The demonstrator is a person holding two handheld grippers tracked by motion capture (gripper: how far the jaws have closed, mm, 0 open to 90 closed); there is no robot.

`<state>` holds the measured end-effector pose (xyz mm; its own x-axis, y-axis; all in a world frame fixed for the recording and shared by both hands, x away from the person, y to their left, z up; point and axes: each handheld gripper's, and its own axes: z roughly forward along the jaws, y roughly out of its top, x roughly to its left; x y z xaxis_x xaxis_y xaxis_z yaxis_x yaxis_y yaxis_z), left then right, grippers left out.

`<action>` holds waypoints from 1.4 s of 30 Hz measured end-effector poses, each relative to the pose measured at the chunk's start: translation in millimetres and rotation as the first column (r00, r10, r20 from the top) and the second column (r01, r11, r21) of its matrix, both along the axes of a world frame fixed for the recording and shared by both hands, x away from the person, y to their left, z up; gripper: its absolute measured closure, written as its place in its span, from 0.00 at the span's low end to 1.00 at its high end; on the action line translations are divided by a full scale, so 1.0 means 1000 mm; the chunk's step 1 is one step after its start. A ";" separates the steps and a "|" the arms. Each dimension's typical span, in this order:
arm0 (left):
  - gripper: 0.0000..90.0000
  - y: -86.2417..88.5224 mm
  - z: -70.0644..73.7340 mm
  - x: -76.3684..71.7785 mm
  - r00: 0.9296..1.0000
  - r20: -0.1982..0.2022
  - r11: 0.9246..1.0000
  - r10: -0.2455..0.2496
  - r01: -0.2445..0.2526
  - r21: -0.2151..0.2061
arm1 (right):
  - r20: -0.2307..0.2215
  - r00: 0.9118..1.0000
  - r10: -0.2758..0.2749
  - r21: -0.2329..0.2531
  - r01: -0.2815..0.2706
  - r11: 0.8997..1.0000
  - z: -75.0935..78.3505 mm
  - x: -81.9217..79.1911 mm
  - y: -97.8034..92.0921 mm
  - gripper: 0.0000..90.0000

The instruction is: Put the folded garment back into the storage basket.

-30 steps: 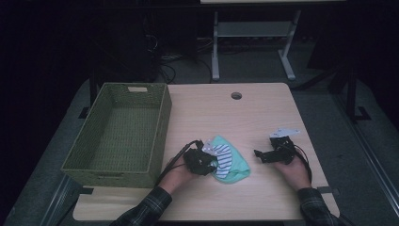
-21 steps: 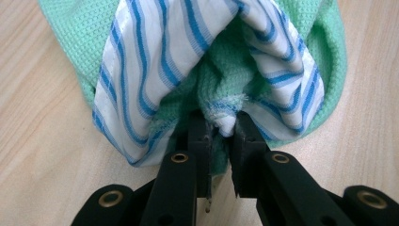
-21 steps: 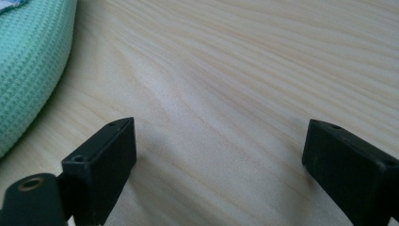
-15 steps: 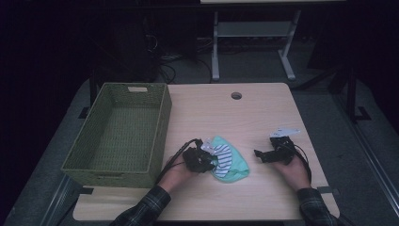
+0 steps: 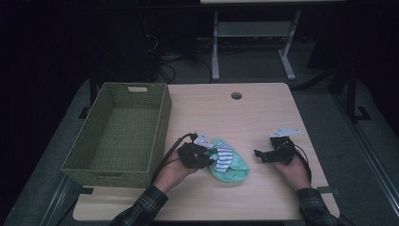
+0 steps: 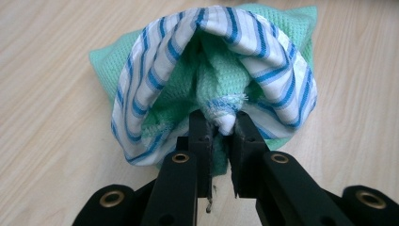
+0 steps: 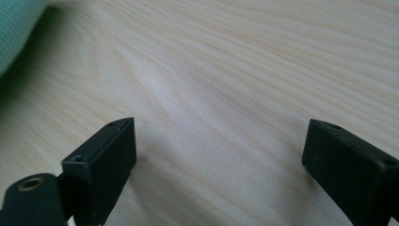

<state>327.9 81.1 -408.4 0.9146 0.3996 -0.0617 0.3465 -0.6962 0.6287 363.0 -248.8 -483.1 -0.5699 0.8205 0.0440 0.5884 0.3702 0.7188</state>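
Left gripper (image 5: 210,157): near-centre of the table, held in the person's left hand (image 5: 171,170); in the left gripper view (image 6: 219,123) its two black jaws are pinched together on a bunched fold of the cloth's edge.
Cloth (image 5: 227,162): a crumpled piece, mint-green knit on one face, white with blue stripes on the other; lies on the table near its near edge, about midway left to right, just right of the left gripper. In the left gripper view (image 6: 212,70) the striped part arches up and over the green folds like a hood, and the clamped bit sits at the bottom of that arch.
Right gripper (image 5: 258,154): near-right part of the table, held in the person's right hand (image 5: 295,170), pointing left toward the cloth, apart from it. In the right gripper view (image 7: 219,141) the jaws stand wide apart with bare wood between them, nothing held.
Cloth seen from right gripper: a green edge (image 7: 16,30) in the upper left corner, well clear of the jaws.
Basket (image 5: 160,127): green woven, rectangular, on the left side of the table, nothing visible inside; apart from the cloth.
Table (image 5: 254,120): light wood, with a round hole (image 5: 236,95) near the far edge.
Sleeves: plaid, entering from the near edge on both sides.
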 end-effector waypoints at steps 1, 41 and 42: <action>0.89 0.001 0.003 0.000 1.000 -0.001 1.000 0.005 -0.005 -0.001 | 0.000 1.000 0.000 0.000 0.000 1.000 0.000 0.000 0.000 0.11; 0.89 0.089 0.123 0.022 0.979 0.110 0.984 0.174 -0.168 -0.060 | 0.001 1.000 -0.011 0.000 0.011 1.000 0.000 0.000 0.000 0.11; 0.89 0.093 0.124 0.022 0.977 0.111 0.982 0.184 -0.178 -0.063 | 0.001 1.000 -0.011 0.000 0.011 1.000 0.000 0.000 0.000 0.11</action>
